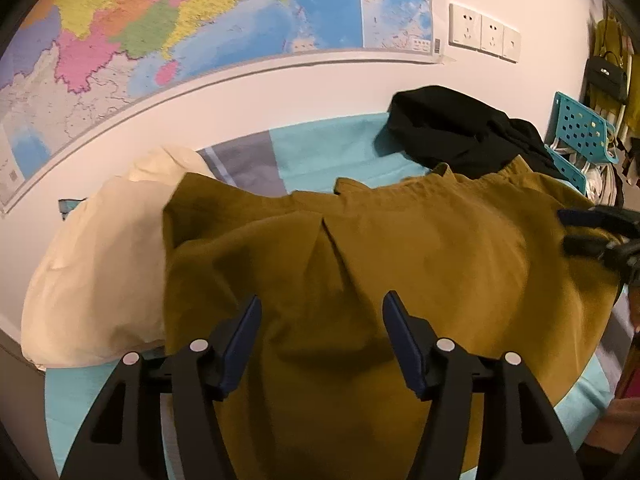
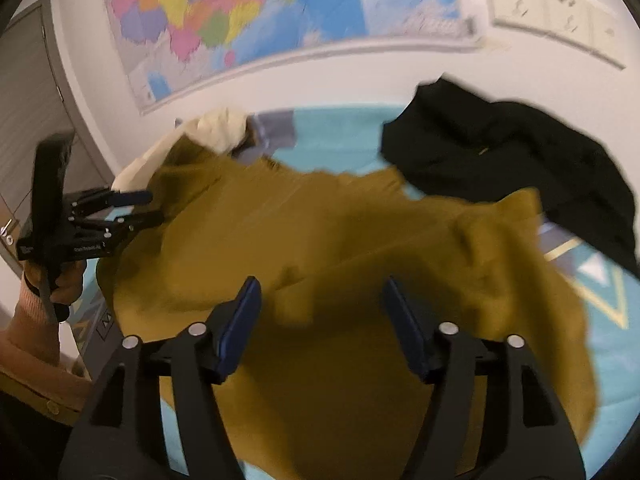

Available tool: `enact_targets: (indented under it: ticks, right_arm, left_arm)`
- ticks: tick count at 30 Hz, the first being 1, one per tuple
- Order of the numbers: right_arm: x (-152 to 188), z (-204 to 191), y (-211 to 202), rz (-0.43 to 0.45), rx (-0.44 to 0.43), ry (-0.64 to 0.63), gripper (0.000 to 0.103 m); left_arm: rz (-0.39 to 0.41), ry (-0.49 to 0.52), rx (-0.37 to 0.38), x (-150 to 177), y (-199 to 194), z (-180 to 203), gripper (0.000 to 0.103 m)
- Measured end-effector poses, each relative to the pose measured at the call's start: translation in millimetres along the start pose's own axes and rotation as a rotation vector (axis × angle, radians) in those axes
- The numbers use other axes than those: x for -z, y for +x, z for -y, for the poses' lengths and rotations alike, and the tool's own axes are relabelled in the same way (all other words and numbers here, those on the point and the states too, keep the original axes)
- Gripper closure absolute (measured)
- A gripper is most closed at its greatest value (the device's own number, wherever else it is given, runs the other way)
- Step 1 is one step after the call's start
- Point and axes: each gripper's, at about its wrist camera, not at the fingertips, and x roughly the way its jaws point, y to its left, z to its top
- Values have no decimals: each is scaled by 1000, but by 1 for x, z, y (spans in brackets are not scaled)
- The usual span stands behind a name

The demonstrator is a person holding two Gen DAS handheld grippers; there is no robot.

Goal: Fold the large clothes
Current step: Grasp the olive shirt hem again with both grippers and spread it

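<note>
A large mustard-brown garment [image 1: 380, 264] lies spread on a turquoise bedsheet [image 1: 320, 156]; it also fills the middle of the right wrist view [image 2: 340, 248]. My left gripper [image 1: 322, 320] is open and empty, its jaws wide apart above the garment's near part. My right gripper [image 2: 320, 304] is open and empty above the same garment. The right gripper shows at the right edge of the left wrist view [image 1: 600, 232]. The left gripper shows at the left of the right wrist view [image 2: 148, 208], at the garment's left edge.
A cream garment [image 1: 100, 264] lies left of the mustard one, partly under it. A black garment [image 1: 452, 132] lies at the back right, also in the right wrist view [image 2: 500, 160]. A wall map [image 1: 180, 40] and sockets [image 1: 484, 32] are behind. A turquoise plastic chair [image 1: 580, 132] stands right.
</note>
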Motion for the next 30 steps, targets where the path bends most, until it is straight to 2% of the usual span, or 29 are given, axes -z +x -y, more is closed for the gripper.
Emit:
enact_targets:
  ticks: [4,7,9,10,11,13,14,16,19,21,24,25,26,28,30]
  right_arm:
    - [5,-16,27,-41,30,-50,39]
    - [4,-24,38,-52,62,-85,60]
    - [2,-25,41,-55,58,-93,83]
    - [0,-26,42,-51,32,-96,89]
    - [-1,-26,42,-49,15,-87,94]
    - [-5,-28,41,-27,32,-100,95]
    - [-9,-28,37,-4,27,-96,102]
    - [-17,-27,27,45,22,-81,101]
    - [-30,-30,20,100,25,-84,101]
    - [-32,-28,30,75,27,-78,102]
    - [-24,-23,56,-36,36,-64,99]
    - [-23,-24,56,-32,37,-69,97]
    - [-22,-26,52,-23,28,-79,93]
    - [-22,-27,43,0,14,-68,79]
    - [-22,-28,31,32,2,-60,75]
  left_arm:
    - [-45,6,20,3,16,4,37]
    - [-83,20,9,6,32,7,37]
    - [-98,1,16,6,42,3,39]
    - [-99,-12,33,5,44,1,44]
    - [-98,-22,43,4,45,-1,54]
    - [-107,-45,63,0,47,-5,68]
    - [-108,-51,69,-3,48,-6,75]
    - [-107,-66,60,-8,48,-9,82]
    - [-82,-82,46,-15,45,-13,84]
    - [-68,-90,19,-17,45,-16,84]
    - [-86,-124,31,-16,51,-24,84]
    - [-84,-127,35,-15,50,-25,84]
    - [-80,-122,40,-15,48,-24,79]
    - [-66,-106,39,-14,45,-22,66]
    - [-53,-85,18,-12,40,-18,66]
